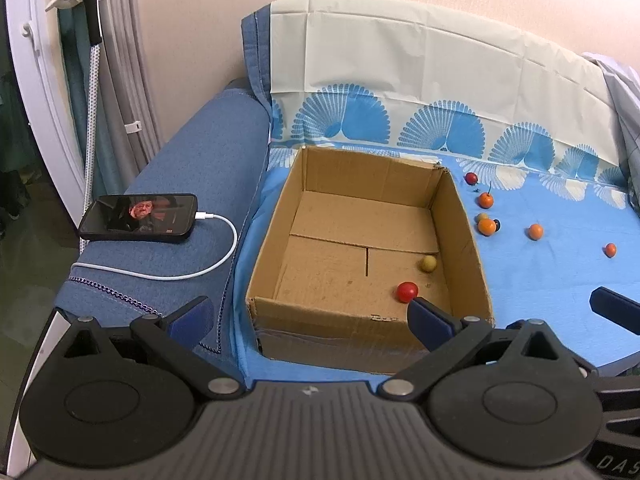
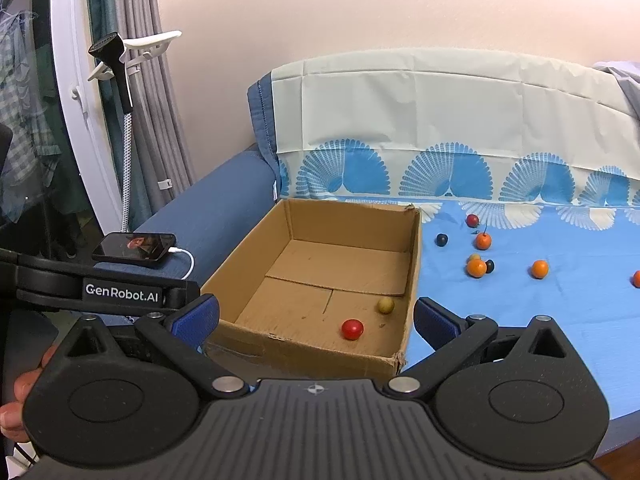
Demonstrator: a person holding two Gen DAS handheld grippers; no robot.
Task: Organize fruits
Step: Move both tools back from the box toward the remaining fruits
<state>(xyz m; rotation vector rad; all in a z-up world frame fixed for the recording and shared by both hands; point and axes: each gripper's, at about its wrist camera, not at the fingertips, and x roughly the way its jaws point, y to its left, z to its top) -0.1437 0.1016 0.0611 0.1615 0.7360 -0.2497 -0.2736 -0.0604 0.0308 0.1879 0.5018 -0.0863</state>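
Behind the cardboard box (image 2: 316, 280), near its far right corner, small dark fruits (image 2: 441, 239) lay partly hidden; their kind could not be made out, and in the left wrist view the box wall cut most of them off. One orange fruit (image 2: 637, 279) was cropped by the right edge of the right wrist view.

Cardboard box (image 1: 360, 240): open-topped, standing on the blue cloth (image 1: 540, 280) at its left edge, beside the sofa armrest (image 1: 192, 184). Contents: one red fruit (image 1: 407, 291) near the front right corner, and one yellow-green fruit (image 1: 427, 263) just behind it, apart from it and near the right wall.

Loose fruit on the cloth, right of the box: a dark red one (image 1: 471, 178) farthest back, an orange one with a stem (image 1: 485, 199), an orange one (image 1: 487, 226) touching smaller pieces, and another orange one (image 1: 535, 231) well apart.

Left gripper (image 1: 310, 316): fingers spread wide, holding nothing, above the box's front wall. Right gripper (image 2: 316, 316): spread wide, likewise empty, over the box's front edge.

Armrest: a phone (image 1: 138, 218) with a white cable (image 1: 200, 264) plugged in.
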